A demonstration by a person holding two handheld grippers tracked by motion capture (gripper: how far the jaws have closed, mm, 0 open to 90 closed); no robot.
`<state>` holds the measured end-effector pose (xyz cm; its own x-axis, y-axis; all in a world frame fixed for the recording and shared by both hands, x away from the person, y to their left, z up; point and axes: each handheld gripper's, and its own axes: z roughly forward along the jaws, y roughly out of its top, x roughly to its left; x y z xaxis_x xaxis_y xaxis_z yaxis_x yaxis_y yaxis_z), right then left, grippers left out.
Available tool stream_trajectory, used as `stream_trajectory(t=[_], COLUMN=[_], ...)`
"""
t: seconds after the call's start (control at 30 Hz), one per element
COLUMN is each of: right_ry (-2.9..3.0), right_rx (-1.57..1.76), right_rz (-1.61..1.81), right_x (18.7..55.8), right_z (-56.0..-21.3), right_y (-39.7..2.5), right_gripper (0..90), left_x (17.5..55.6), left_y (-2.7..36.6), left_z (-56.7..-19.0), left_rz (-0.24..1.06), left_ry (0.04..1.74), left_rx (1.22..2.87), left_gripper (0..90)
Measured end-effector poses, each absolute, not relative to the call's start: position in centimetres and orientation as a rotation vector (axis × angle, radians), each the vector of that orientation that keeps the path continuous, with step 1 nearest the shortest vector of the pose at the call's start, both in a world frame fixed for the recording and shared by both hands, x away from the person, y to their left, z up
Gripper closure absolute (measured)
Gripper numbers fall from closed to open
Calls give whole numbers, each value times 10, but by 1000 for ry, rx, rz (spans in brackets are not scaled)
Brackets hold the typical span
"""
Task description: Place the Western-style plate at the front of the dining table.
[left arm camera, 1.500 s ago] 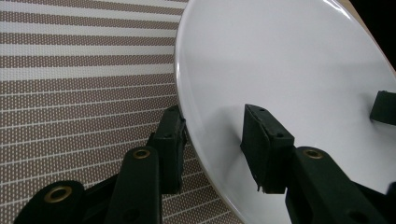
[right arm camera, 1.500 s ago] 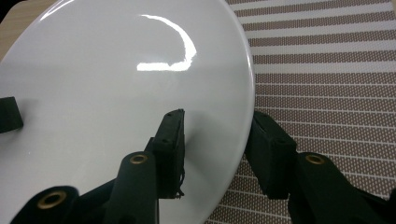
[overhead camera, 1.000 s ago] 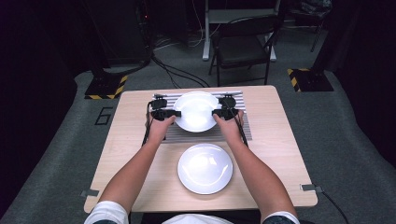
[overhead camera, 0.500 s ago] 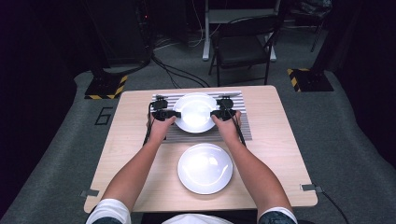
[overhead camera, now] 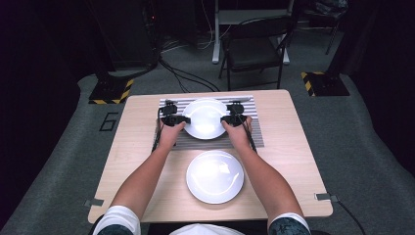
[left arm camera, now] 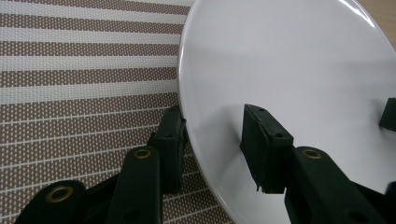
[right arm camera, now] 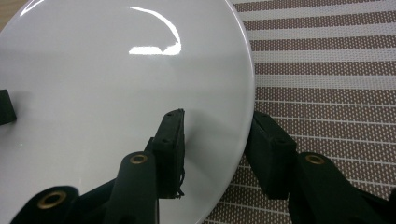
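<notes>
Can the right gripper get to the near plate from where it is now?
Probably not yet: the right gripper straddles the far plate's rim, one jaw each side, as does the left gripper. The path back to the near plate looks free once the far one is set down.

Counter [overhead camera: 137, 147] is lit from overhead, the room behind goes almost black. Hard glare streaks on the far plate [right arm camera: 116, 84], soft shadows under it. High view's kinda soft and low-res.

A large dark number "6" [overhead camera: 108, 121] is marked on the grey floor [overhead camera: 63, 161] just left of the table [overhead camera: 288, 147].
</notes>
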<state>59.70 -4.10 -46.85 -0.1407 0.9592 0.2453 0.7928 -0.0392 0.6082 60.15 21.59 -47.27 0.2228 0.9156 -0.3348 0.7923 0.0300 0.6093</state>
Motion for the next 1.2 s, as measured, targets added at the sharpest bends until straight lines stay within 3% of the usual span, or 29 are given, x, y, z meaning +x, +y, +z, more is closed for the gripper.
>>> stream_trajectory(t=[1.2], right_ry=[2000], right_rx=[1850], right_rz=[874], right_x=[604], right_z=[-485], right_y=[-38], right_gripper=[579], left_x=[611], left_y=[211], left_z=[-493], left_rz=[215], left_ry=[1626], left_rx=[1795], left_gripper=[597])
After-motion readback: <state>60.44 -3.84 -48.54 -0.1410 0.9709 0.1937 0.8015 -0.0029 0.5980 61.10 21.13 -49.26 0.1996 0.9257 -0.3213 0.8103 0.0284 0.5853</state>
